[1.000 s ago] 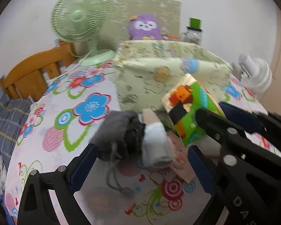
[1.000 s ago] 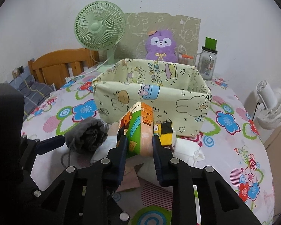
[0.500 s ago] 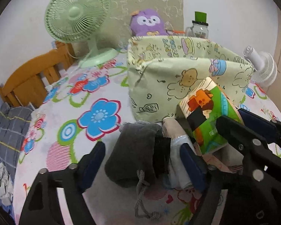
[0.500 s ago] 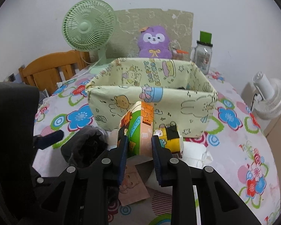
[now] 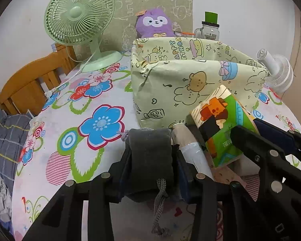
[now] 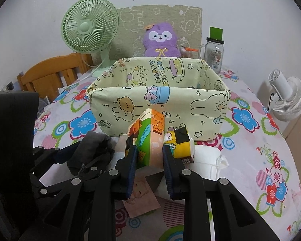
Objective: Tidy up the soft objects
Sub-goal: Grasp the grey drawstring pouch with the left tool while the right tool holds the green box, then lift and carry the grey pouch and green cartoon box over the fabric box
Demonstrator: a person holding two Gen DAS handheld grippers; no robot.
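Note:
My left gripper (image 5: 152, 157) is closing on a grey drawstring pouch (image 5: 148, 140), and both pads press its sides. The pouch's cord hangs down toward the camera. My right gripper (image 6: 149, 152) is shut on a colourful green and orange soft pack (image 6: 148, 128), held tilted above the table. That pack (image 5: 218, 124) shows at the right of the left wrist view. A pale green cartoon-print box (image 6: 160, 98) stands open just behind both grippers. A yellow pack (image 6: 180, 142) and a white soft bundle (image 6: 206, 158) lie under the right gripper. A beige roll (image 5: 188, 146) lies beside the pouch.
Behind the box stand a green desk fan (image 6: 90, 28), a purple plush toy (image 6: 160, 40) and a glass jar (image 6: 213, 52). A white fan (image 6: 287, 98) is off the table's right edge, a wooden chair (image 6: 50, 74) at the left. The flowered tablecloth (image 5: 70, 130) covers the table.
My left gripper has moved forward around the grey pouch and its jaws have closed from wide open onto it. The right gripper keeps the colourful pack and has rolled slightly.

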